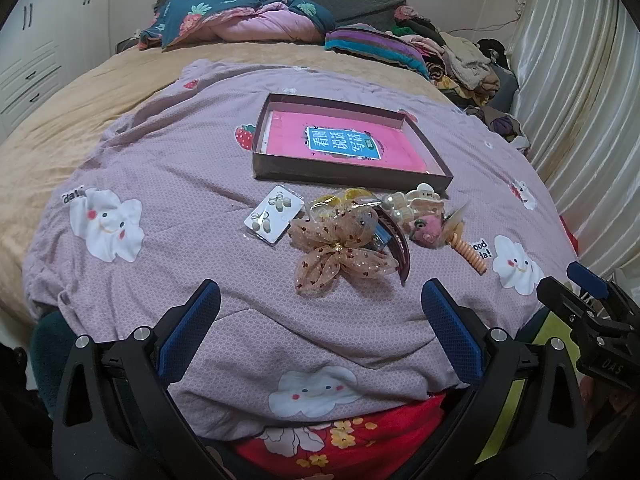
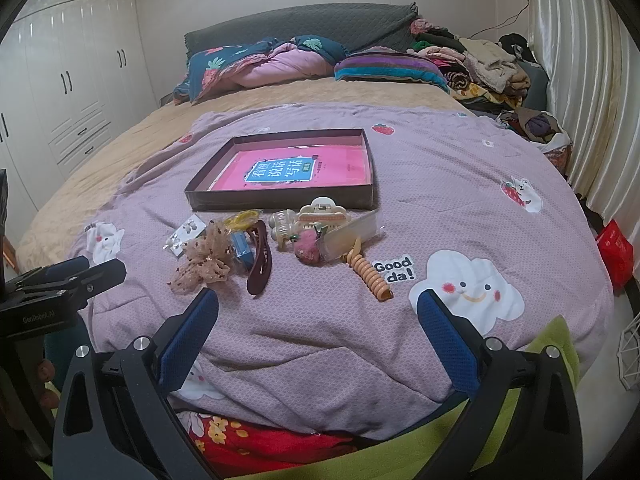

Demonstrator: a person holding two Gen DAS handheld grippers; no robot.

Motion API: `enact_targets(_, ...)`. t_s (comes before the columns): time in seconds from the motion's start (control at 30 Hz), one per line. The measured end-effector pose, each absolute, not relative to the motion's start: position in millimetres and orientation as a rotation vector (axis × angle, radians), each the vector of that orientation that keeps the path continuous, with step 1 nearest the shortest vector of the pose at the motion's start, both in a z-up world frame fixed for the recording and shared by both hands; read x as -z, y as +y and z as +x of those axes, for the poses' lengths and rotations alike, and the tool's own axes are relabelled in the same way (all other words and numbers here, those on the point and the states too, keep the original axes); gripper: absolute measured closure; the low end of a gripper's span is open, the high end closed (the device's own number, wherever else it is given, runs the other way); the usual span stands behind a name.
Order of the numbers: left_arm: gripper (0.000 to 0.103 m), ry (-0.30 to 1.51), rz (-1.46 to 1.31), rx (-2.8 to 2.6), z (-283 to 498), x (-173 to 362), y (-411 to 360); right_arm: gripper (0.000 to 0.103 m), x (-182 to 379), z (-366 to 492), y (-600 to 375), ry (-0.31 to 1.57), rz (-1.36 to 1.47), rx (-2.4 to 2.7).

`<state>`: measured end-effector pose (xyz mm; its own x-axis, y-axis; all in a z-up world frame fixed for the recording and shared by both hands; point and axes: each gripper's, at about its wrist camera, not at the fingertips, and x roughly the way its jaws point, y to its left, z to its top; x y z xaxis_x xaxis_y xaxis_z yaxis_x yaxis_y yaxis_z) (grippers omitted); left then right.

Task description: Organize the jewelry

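Setting: a bed covered by a lilac quilt point(image 1: 168, 184) printed with clouds and strawberries; folded bedding point(image 1: 240, 20) lies at the headboard end, at 12 o'clock.
Left gripper point(image 1: 320, 300): jaws spread wide, nothing between the blue pads point(image 1: 192, 328); it hovers over the near edge of the quilt at 6 o'clock of the jewelry pile.
Right gripper point(image 2: 318, 308): jaws likewise wide apart and empty, above the quilt at 6 o'clock of the pile; in the left view it shows at 3 o'clock.
Tray point(image 1: 280, 170): a shallow dark box on the quilt, at 12 o'clock of the pile, holding a pink booklet point(image 1: 344, 140) laid flat.
Earring card point(image 1: 272, 214): white, lying flat at 9 o'clock of the pile, just beside the bow.
Lace bow point(image 1: 340, 252): beige with dark dots, at the near front of the pile.
Maroon hair clip point(image 2: 260, 260): curved, at 3 o'clock of the bow, touching it.
Cream claw clip point(image 2: 322, 212): at the far side of the pile, near the tray's front wall.
Spiral hair tie point(image 2: 370, 276): orange, at 4 o'clock of the pile.
Pink fuzzy ornament point(image 2: 306, 246): mid-pile, just beside a clear packet.
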<state>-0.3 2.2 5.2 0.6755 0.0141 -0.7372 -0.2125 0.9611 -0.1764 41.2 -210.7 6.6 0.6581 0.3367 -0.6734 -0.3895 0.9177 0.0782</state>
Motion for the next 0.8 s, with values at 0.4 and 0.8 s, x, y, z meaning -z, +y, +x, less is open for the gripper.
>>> enact_targets(0.4,0.009,0.82,-0.261,-0.126,1.2,-7.2,5.5,0.004,-6.7,40.6,-208.8,0.746,-0.072,-0.417)
enact_targets(0.8,0.009,0.814,-0.264,-0.139,5.8,-15.8,13.3,0.004,-8.5,40.4,-211.2,0.751,-0.063,-0.44)
